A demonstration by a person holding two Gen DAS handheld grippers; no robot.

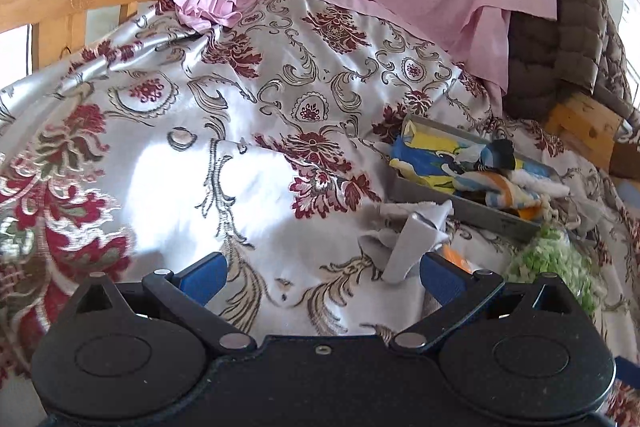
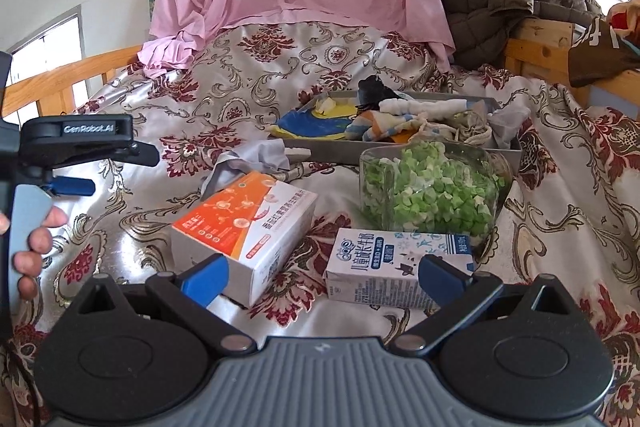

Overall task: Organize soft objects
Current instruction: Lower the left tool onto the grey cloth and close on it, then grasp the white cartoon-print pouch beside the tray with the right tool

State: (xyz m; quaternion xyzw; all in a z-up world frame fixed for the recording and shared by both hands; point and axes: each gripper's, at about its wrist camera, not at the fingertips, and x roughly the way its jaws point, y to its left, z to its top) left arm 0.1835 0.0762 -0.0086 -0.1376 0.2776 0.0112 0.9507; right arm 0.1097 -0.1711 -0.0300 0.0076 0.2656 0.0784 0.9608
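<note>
I have both tools spread wide and holding nothing. The left gripper [image 1: 322,277] hovers low over the brocade bedspread [image 1: 240,107], and the right gripper [image 2: 324,277] sits nearer me, above the cartons.

The piece I judge still needs sorting is the grey cloth [image 2: 250,157], crumpled on the bedspread just near of the grey tray [image 2: 400,149] and touching the far end of the orange-and-white box [image 2: 244,227]. In the left wrist view the same grey cloth [image 1: 408,235] lies just ahead of my right-hand fingertip. It looks thin, limp and light, so I expect it to sag and trail once lifted. I would pinch a raised fold near its middle, not a loose edge, and avoid catching the slick bedspread under it.

The tray already holds soft things: a blue-and-yellow fabric [image 2: 316,125] at its left, a striped cloth [image 2: 380,127], a white knitted piece [image 2: 424,105], something dark at the far rim, and a grey-beige bundle at the right. The clear jar [image 2: 432,187] near it is packed with small green pieces. The milk carton [image 2: 394,267] and the box look rigid.
</note>
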